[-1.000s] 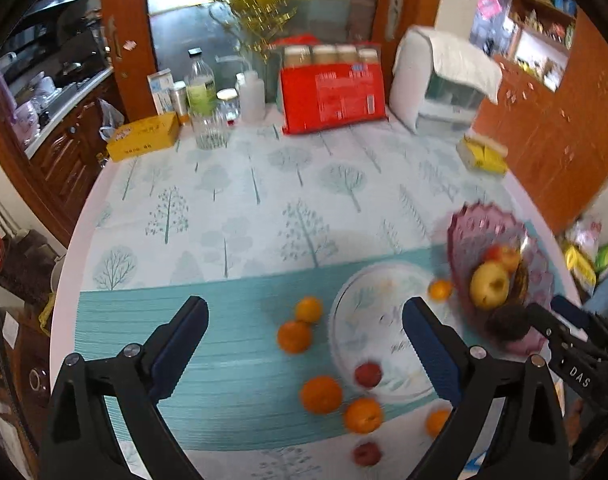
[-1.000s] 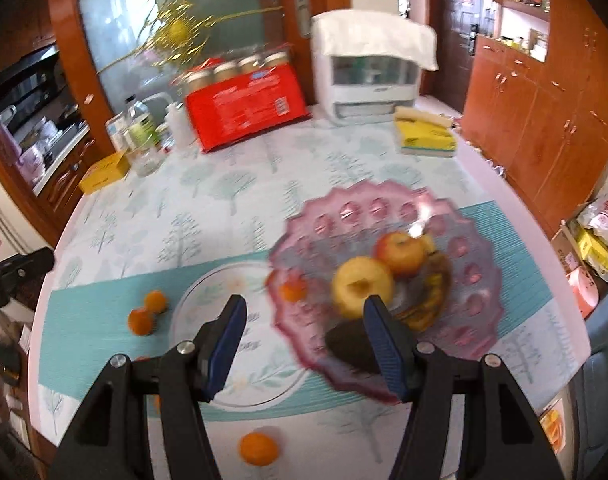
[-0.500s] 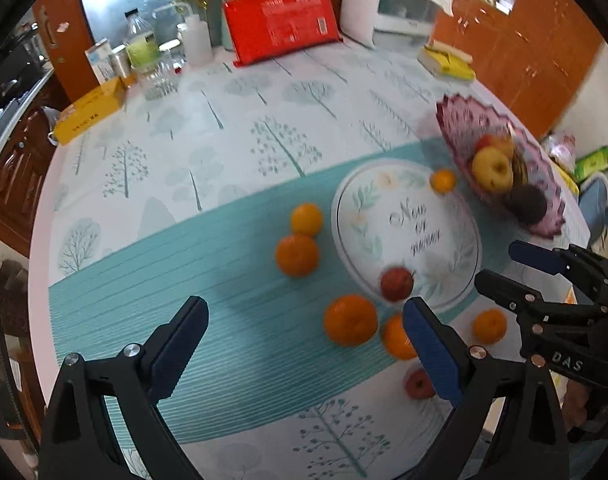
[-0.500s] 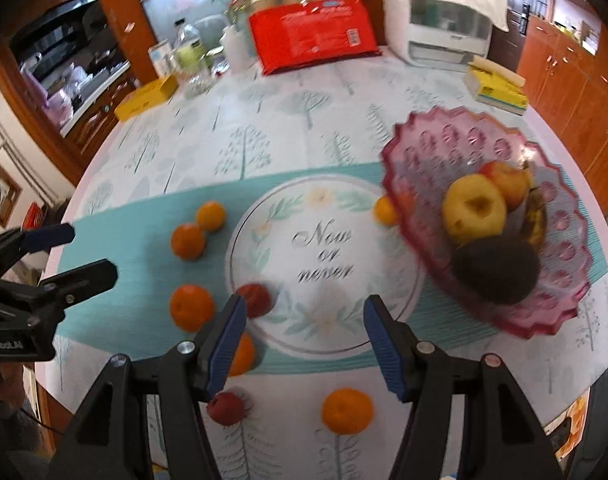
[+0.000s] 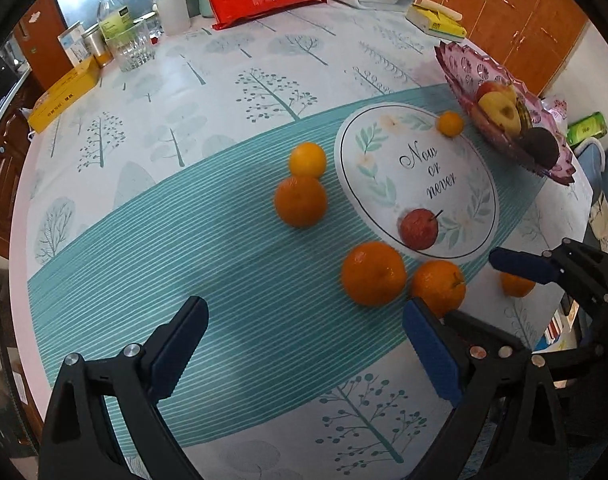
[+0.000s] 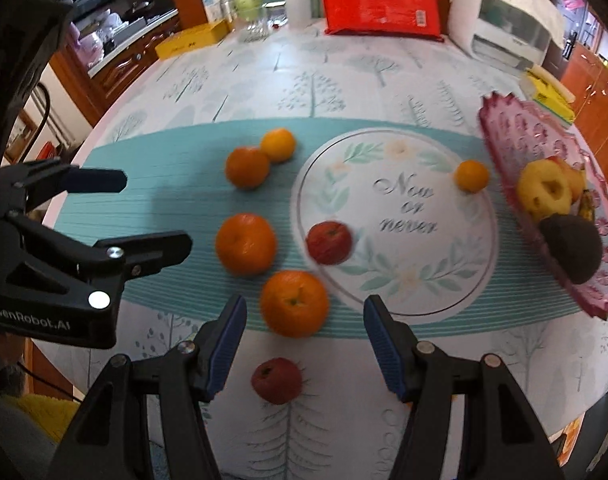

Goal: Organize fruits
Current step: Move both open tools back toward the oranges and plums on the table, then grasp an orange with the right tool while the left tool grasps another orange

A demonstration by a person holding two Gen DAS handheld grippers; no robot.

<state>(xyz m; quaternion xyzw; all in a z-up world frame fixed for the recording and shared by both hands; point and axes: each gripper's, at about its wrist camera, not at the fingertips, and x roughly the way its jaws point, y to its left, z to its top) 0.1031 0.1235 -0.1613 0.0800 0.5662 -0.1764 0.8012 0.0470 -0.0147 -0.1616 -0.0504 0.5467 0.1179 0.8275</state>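
Moved: both grippers, lowered from over the pink bowl (image 6: 504, 128) toward loose fruit. Right gripper (image 6: 304, 336): jaws apart, empty, flanking an orange (image 6: 293, 304) on the tablecloth. Left gripper (image 5: 304, 350): released, empty. Picking is judged imminent.

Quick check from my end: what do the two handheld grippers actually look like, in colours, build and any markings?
Both are black plastic clamp-style frames with silver rivets and two long fingers. The left gripper and right gripper carry ribbed blue pads on the inner finger faces. Seen from the right wrist view, the left one's body bears white "GenRobot.AI" lettering. No sleeves are clearly visible.
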